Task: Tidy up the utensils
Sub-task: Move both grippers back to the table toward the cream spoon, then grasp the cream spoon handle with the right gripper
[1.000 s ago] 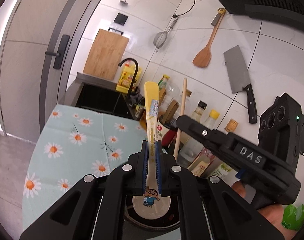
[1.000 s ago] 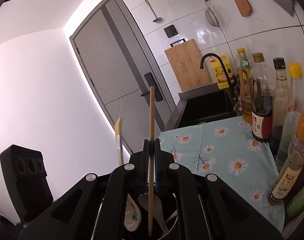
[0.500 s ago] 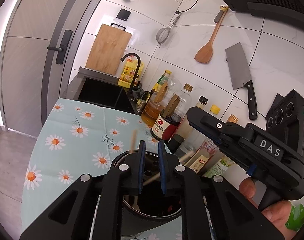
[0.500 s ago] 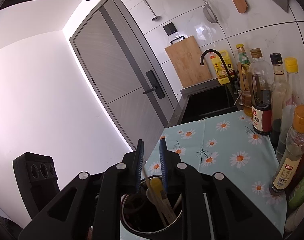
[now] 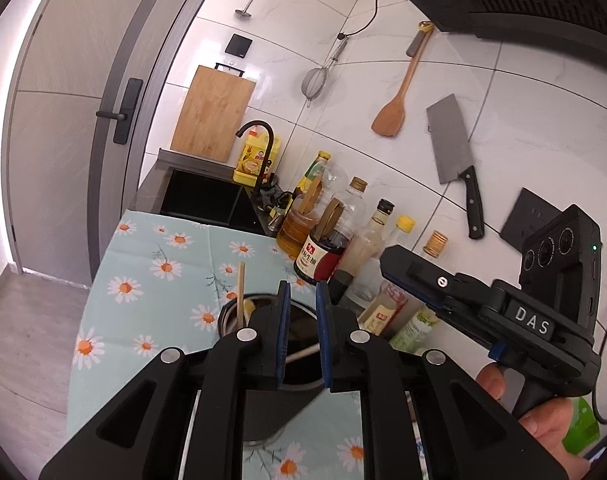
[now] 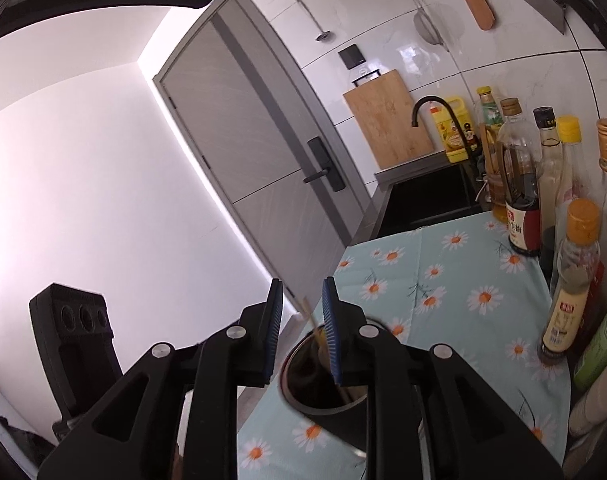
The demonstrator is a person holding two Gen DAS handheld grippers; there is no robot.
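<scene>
A dark round utensil holder (image 5: 271, 408) stands on the daisy tablecloth (image 5: 155, 272). A wooden chopstick (image 5: 240, 296) and a yellow-handled spoon (image 5: 248, 306) stick up in it at its left rim. My left gripper (image 5: 302, 336) is open and empty just above the holder. My right gripper (image 6: 302, 336) is open and empty above the same holder (image 6: 323, 400), with the chopstick (image 6: 309, 318) blurred between its pads. The right gripper's body (image 5: 503, 320) shows to the right in the left wrist view.
A row of sauce and oil bottles (image 5: 327, 236) lines the tiled wall; they also show in the right wrist view (image 6: 519, 184). Behind the cloth is a black sink (image 5: 207, 200) with a black tap (image 5: 259, 148). A cleaver (image 5: 455, 160), wooden spatula (image 5: 395, 100) and cutting board (image 5: 211, 112) are at the wall.
One second ago the left gripper held the spoon and the right held the chopstick over the holder. Both opened, the utensils dropped in, and both grippers have lifted back.
</scene>
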